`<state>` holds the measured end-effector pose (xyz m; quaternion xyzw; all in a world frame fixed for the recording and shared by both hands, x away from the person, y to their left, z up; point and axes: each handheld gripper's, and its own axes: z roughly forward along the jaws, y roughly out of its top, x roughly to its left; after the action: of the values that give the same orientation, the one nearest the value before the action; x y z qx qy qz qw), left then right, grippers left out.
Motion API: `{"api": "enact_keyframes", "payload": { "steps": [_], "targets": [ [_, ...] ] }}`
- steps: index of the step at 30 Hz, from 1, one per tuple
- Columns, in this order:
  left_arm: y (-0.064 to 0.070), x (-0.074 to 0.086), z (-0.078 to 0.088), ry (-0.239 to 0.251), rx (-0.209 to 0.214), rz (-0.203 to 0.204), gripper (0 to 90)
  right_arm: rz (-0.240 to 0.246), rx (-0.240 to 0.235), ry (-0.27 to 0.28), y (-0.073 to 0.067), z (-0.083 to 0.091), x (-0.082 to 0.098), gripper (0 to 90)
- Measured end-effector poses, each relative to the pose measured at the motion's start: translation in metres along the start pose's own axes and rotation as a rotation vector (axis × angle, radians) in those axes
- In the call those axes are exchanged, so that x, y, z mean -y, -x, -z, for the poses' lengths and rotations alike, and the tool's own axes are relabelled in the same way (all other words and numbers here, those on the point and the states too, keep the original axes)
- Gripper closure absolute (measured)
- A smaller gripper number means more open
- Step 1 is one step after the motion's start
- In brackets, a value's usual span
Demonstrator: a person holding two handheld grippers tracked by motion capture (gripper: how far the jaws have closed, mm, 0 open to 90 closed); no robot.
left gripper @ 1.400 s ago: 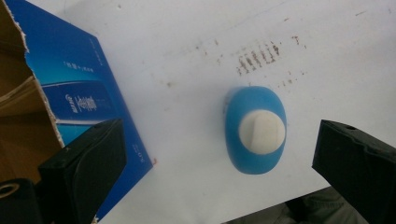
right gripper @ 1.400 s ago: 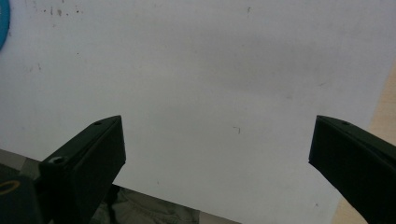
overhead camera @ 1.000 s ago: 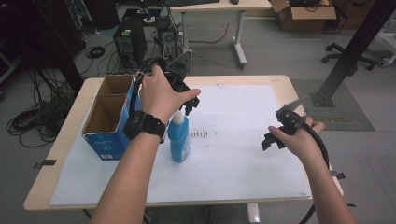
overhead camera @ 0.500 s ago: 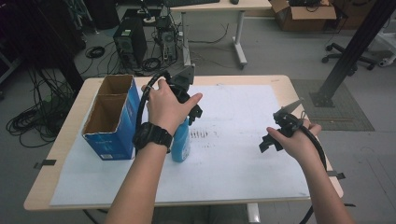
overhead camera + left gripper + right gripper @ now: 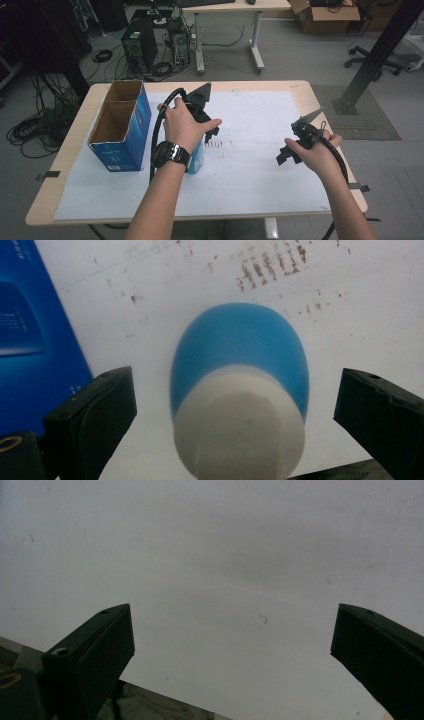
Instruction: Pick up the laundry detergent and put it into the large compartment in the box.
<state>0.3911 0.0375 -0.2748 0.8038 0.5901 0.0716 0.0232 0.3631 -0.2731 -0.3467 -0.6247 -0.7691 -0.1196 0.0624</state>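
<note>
blue bottle (image 5: pixel 196 159) upright on the white sheet (image 5: pixel 260 165), just right of the blue box (image 5: pixel 122 135) and apart from it, white cap (image 5: pixel 240 427) on top. left gripper (image 5: pixel 232 405) straight above the bottle, looking down on the cap; jaws spread wide, one to each side of the bottle, touching nothing, gap showing on both sides. left hand (image 5: pixel 184 122) wrapped over that gripper, watch (image 5: pixel 170 152) on the wrist, black cable (image 5: pixel 162 112) looping up beside the box. brown smudges (image 5: pixel 216 144) on the sheet just right of the bottle. box open at the top, two compartments, standing at the sheet's left edge. right gripper (image 5: pixel 287 155) well off to the right of the bottle, held low over bare sheet in the right hand (image 5: pixel 315 152), grey plate (image 5: pixel 310 117) on top; jaws wide apart there too, nothing between them but sheet. table (image 5: pixel 300 90) edge showing beyond the sheet, far side from the bottle.
</note>
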Motion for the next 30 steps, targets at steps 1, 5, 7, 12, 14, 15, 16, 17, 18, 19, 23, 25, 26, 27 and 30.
{"api": "enact_keyframes", "payload": {
  "steps": [1,5,7,12,14,15,16,17,18,19,23,25,26,27,30],
  "targets": [
    [0.001,0.000,-0.002,-0.002,0.002,-0.006,3.7,0.003,0.000,0.000,0.000,0.000,0.000,3.8],
    [0.003,0.000,-0.004,-0.003,0.007,-0.008,3.7,0.003,-0.001,0.001,0.000,0.001,0.001,3.8],
    [0.003,0.000,-0.005,-0.001,0.007,-0.009,3.8,0.001,-0.002,0.001,0.000,0.001,0.001,3.8],
    [0.003,0.000,-0.008,-0.007,0.009,-0.006,4.7,0.007,-0.001,0.002,0.001,0.000,0.001,3.8],
    [0.002,0.001,-0.009,-0.007,0.009,-0.001,5.0,0.006,-0.002,-0.002,0.001,-0.001,0.002,3.8],
    [0.002,0.001,-0.009,-0.007,0.009,-0.001,5.4,0.008,-0.003,-0.002,0.001,-0.002,0.002,3.8],
    [0.001,0.001,-0.010,-0.006,0.009,0.001,5.7,0.003,-0.003,-0.003,0.001,-0.002,0.002,3.8],
    [0.001,0.001,-0.011,-0.010,0.012,0.003,5.7,0.003,-0.003,-0.003,0.001,-0.002,0.002,3.8],
    [0.001,0.002,-0.012,-0.019,0.014,-0.003,6.0,-0.001,-0.003,-0.007,0.000,-0.002,0.002,3.8],
    [0.001,0.002,-0.012,-0.019,0.014,-0.003,6.7,-0.001,-0.003,-0.007,0.000,-0.002,0.002,3.8],
    [0.001,0.001,-0.012,-0.016,0.018,-0.002,6.9,0.004,-0.004,-0.008,-0.001,-0.003,0.001,3.8],
    [0.001,0.001,-0.013,-0.015,0.019,0.000,6.9,0.004,-0.003,-0.009,-0.001,-0.003,0.001,3.8],
    [0.001,0.001,-0.013,-0.015,0.019,0.000,6.9,0.004,-0.003,-0.009,-0.001,-0.003,0.001,3.8],
    [0.001,0.001,-0.014,-0.016,0.018,0.000,6.9,0.003,-0.003,-0.009,-0.001,-0.004,0.001,3.8],
    [0.001,0.001,-0.014,-0.018,0.017,0.000,7.1,0.002,-0.004,-0.011,-0.001,-0.004,0.001,3.8]
  ]
}}
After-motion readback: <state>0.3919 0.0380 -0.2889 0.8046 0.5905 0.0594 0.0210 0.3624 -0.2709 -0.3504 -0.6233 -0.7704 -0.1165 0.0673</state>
